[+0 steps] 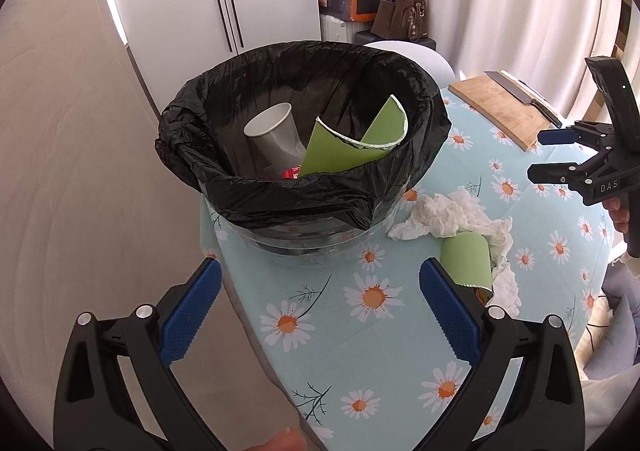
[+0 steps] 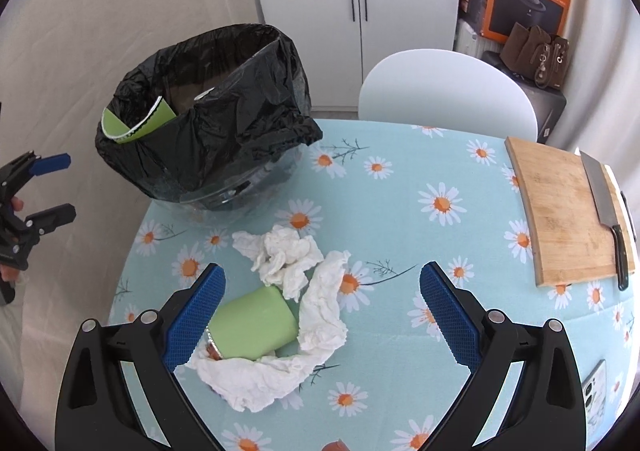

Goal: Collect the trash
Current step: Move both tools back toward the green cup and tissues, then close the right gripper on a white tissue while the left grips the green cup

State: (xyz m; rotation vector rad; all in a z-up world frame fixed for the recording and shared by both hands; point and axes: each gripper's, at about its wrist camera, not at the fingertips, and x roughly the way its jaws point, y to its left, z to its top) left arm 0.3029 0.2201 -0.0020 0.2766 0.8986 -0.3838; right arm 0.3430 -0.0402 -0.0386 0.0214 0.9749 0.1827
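A clear bin lined with a black bag (image 1: 280, 187) (image 2: 224, 139) stands at the table's edge and holds a grey paper cup (image 1: 276, 135), a torn green cup (image 1: 352, 139) and a red wrapper. On the daisy tablecloth lie crumpled white tissues (image 1: 444, 215) (image 2: 288, 255) and a green cup (image 1: 466, 261) (image 2: 252, 327) on its side among them. My left gripper (image 1: 320, 315) hangs open just short of the bin, nothing between its fingers. My right gripper (image 2: 320, 315) is open above the green cup and tissues, touching neither. Each gripper shows in the other's view, right gripper (image 1: 556, 155), left gripper (image 2: 56, 187).
A wooden cutting board (image 2: 560, 211) with a cleaver (image 2: 604, 207) lies at the table's right side. A phone (image 2: 594, 387) rests near the front right edge. A white chair (image 2: 444, 91) stands behind the table, with a fridge, an orange box and a brown bag beyond.
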